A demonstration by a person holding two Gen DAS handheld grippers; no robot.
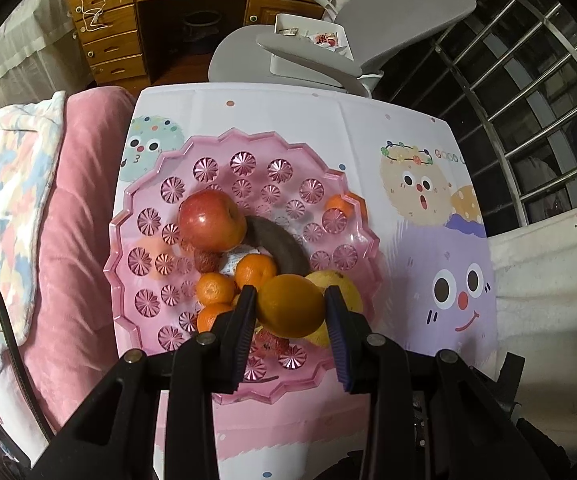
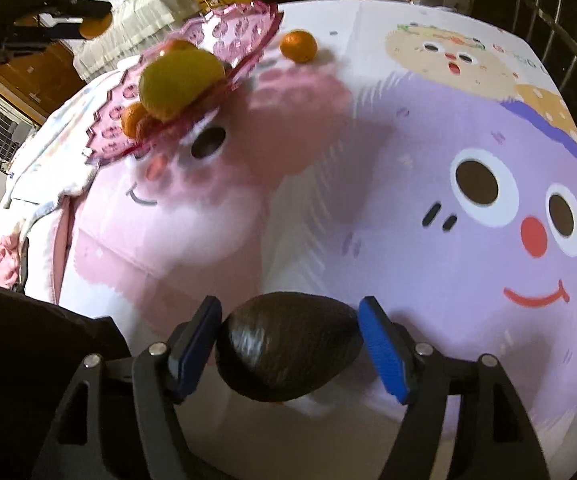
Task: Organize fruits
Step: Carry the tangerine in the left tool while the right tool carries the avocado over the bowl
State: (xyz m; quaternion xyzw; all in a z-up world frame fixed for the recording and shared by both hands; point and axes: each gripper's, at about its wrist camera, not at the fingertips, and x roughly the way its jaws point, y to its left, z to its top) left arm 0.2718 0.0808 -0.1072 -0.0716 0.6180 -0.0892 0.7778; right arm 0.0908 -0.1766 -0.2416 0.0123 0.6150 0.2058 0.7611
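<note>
the left gripper (image 1: 290,308) was clenched on an orange (image 1: 291,306), one pad pressed to each side of it, low in the middle of the left wrist view and above the pink tray (image 1: 128,276). the orange was round, with no long axis to tell. in the tray beneath lay a red apple (image 1: 212,220) at centre, a dark curved fruit (image 1: 280,248) running from the apple down toward the right, several tangerines (image 1: 254,270) just above the left finger, and a yellow fruit (image 1: 342,284) behind the right finger. one tangerine (image 1: 338,204) sat past the tray's right rim on the cartoon tablecloth (image 1: 408,140). in the right wrist view the right gripper (image 2: 288,344) stood released around a dark avocado (image 2: 288,346) at bottom centre; no earlier view was there to compare, and both blue pads showed a thin gap from its skin. the avocado lay on the cloth, its long axis across the frame, the narrower end toward the right pad. the tray (image 2: 248,24) sat at upper left, well apart from it, with the lone tangerine (image 2: 298,46) beside it.
</note>
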